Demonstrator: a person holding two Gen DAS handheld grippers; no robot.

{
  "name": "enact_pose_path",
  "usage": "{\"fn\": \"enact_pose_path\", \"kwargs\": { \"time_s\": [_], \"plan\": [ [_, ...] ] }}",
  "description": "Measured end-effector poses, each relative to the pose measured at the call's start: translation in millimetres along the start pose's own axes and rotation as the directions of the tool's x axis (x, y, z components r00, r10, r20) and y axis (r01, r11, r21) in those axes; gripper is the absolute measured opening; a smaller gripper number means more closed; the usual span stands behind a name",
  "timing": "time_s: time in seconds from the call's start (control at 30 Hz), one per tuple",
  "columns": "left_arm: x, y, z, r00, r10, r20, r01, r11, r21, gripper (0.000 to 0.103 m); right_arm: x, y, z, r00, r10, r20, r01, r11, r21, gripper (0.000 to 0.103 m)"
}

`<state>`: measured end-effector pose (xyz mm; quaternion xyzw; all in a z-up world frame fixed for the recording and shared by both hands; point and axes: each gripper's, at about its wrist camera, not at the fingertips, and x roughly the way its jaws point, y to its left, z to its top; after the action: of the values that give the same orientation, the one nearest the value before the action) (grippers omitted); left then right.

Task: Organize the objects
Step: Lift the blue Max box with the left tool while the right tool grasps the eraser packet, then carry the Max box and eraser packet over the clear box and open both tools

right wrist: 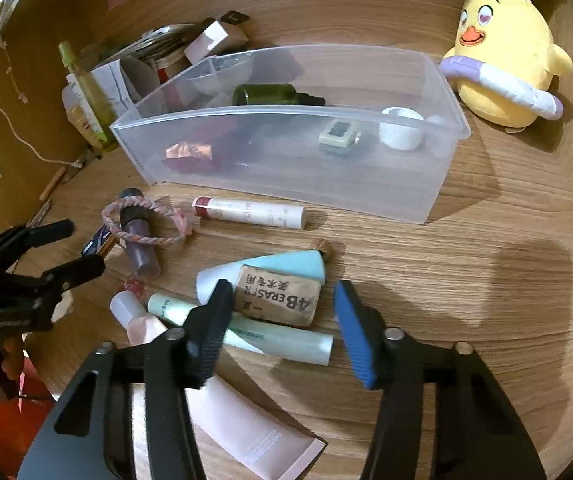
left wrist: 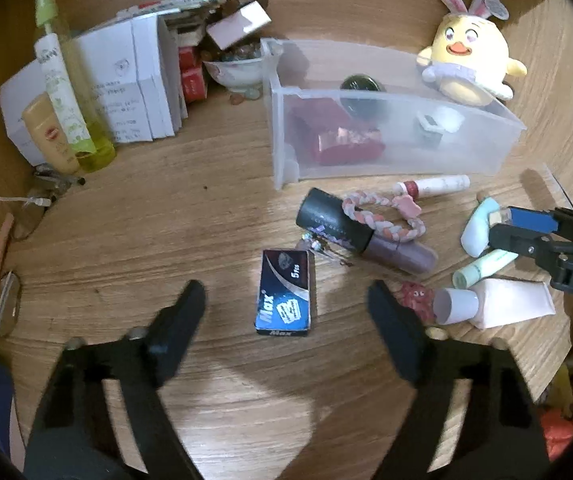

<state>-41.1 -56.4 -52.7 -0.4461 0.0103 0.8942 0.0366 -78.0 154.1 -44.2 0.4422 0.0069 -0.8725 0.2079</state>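
A blue "Max" box [left wrist: 284,300] lies flat on the wooden desk between the wide-apart fingers of my left gripper [left wrist: 286,286]; neither pad touches it. My right gripper [right wrist: 282,286] straddles a tan 4B eraser [right wrist: 278,296] that rests on a teal tube [right wrist: 270,270] and a pale green tube [right wrist: 286,338]. A narrow gap shows on each side of the eraser. A translucent bin [right wrist: 286,184] behind holds a green bottle [right wrist: 270,95], a red pouch and a white jar.
A purple bottle [left wrist: 366,236], braided band [left wrist: 382,216], lip balm [left wrist: 434,185] and pink tube [left wrist: 514,300] lie before the bin [left wrist: 386,160]. A plush chick [left wrist: 470,60] sits at the back right; boxes and bottles [left wrist: 86,112] crowd the back left.
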Motion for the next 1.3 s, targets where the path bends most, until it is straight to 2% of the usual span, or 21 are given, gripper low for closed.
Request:
{"fn": "enact_pose_path", "kwargs": {
  "time_s": [0.03,0.1,0.13,0.17,0.27,0.37,0.57,0.83,1.3],
  "plan": [
    [1,1,0,1.0,-0.003,-0.003,0.003,1.0,-0.002,0.074,0,0,0,1.0,0.008,-0.001,-0.008,1.0,-0.002,0.04],
    [4,2,0,1.0,0.0,-0.008,0.0,1.0,-0.005,0.065,0,1,0,1.0,0.01,0.001,-0.01,1.0,-0.006,0.04],
    [6,3,0,1.0,-0.004,-0.015,0.004,1.0,-0.006,0.058,-1,2,-1,1.0,0.008,0.006,-0.008,1.0,-0.01,0.04],
    [5,4,0,1.0,0.006,-0.006,-0.006,1.0,-0.008,0.056,-3,2,-2,1.0,0.009,0.013,-0.009,1.0,-0.012,0.04],
    [3,10,0,1.0,0.018,0.007,-0.017,0.999,-0.036,0.039,-8,3,-3,0.999,-0.005,0.044,0.006,1.0,-0.025,0.039],
    [2,13,-2,0.999,0.037,0.022,-0.036,0.999,-0.041,0.027,-12,2,-2,0.998,-0.007,0.06,0.008,1.0,-0.023,0.039],
    [-2,15,-4,0.999,0.039,0.037,-0.037,0.998,-0.057,0.027,-24,-4,2,0.994,-0.027,0.105,0.029,0.999,-0.017,0.039],
    [-29,9,6,0.991,0.031,0.13,-0.023,0.998,-0.057,0.027,-43,-9,8,0.987,-0.039,0.159,0.04,0.999,-0.007,0.039],
    [-69,-16,38,0.956,-0.033,0.291,0.045,0.998,-0.032,0.027,-70,-13,23,0.968,-0.039,0.247,0.042,0.999,-0.006,0.039]
  ]
}}
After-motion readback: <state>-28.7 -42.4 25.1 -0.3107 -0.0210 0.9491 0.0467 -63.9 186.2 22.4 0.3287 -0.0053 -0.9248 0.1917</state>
